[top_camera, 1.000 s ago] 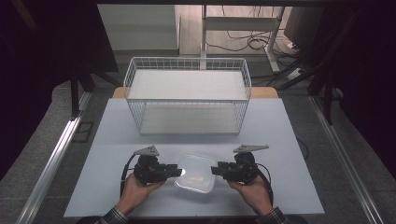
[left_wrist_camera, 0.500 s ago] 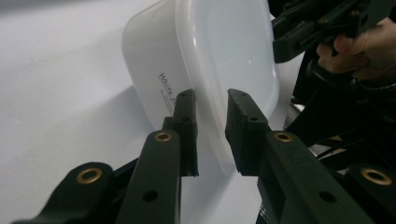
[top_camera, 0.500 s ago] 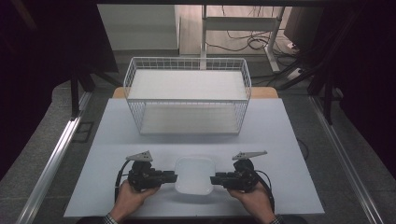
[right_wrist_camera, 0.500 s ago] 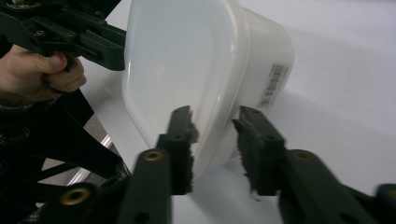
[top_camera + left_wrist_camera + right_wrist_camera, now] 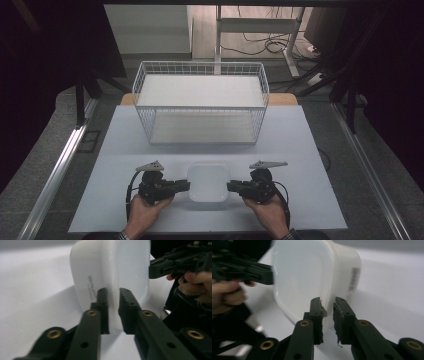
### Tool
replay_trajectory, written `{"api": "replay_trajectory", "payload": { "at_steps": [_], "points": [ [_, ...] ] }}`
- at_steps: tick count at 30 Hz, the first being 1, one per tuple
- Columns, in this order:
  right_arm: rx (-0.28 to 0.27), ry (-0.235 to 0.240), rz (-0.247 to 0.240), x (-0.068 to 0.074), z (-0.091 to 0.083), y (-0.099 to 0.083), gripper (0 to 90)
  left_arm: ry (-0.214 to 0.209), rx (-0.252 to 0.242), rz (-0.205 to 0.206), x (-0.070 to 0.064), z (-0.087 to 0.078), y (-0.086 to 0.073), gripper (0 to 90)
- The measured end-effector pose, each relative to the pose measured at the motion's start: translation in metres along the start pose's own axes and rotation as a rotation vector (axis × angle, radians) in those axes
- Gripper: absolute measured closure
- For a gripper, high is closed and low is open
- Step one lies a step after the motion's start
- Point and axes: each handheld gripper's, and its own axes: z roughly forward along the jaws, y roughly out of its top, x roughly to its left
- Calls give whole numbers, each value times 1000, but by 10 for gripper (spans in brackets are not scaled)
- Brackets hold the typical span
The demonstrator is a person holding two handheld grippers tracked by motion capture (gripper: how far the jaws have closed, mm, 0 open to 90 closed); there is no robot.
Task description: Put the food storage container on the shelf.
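From above, on the near half of the pale table (image 5: 310, 150), we are holding one white plastic container (image 5: 208, 181) between two tools; the left gripper (image 5: 184, 186) is pinching its left rim and the right gripper (image 5: 232, 187) is pinching its right rim, so the container is sitting level between our hands, open side up, well short of the single white wire basket (image 5: 201, 102) that is standing at the far half of the table; we are judging that the step in hand is a two-handed carry, and that the next move is calling for both hands to be travelling forward together, at one height, and rising enough to be clearing the basket's near wall; we are counting one container, one basket, two grippers, two hands. Along the left gripper (image 5: 112, 303), we are seeing its two black jaws closed onto the thin rim of the container (image 5: 87, 270), one jaw on the outer wall and one inside; a small printed mark is showing on that wall, and the right gripper (image 5: 160, 265) is gripping the far edge, with fingers (image 5: 192, 277) behind it. Along the right gripper (image 5: 327, 308), we are seeing the same hold mirrored; its jaws are clamped on the rim of the container (image 5: 312, 272), a label is showing on the outer wall, and the left gripper (image 5: 262, 275) is biting the opposite edge.
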Motion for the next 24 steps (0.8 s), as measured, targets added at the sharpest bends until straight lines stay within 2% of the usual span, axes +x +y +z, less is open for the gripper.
{"api": "replay_trajectory", "payload": {
  "at_steps": [1, 2, 5, 12, 17, 24],
  "points": [
    [-7, -23, -23, 2, 1, 0, 776, 12, 4, 1, -1, 0, 1, 814],
    [-13, -28, -24, 2, 2, 1, 777, 13, 3, 2, 0, 0, 1, 814],
    [-38, -20, -31, 0, 4, 2, 781, 7, -10, -16, 4, -1, 1, 815],
    [-93, -39, -89, 5, -2, 12, 783, 35, -46, 27, 0, -4, 12, 814],
    [-116, -43, -105, 4, -7, 20, 783, 50, -67, 57, -3, -6, 26, 814],
    [-171, -54, -138, 6, -15, 46, 785, 69, -110, 86, -5, -12, 50, 813]
  ]
}}
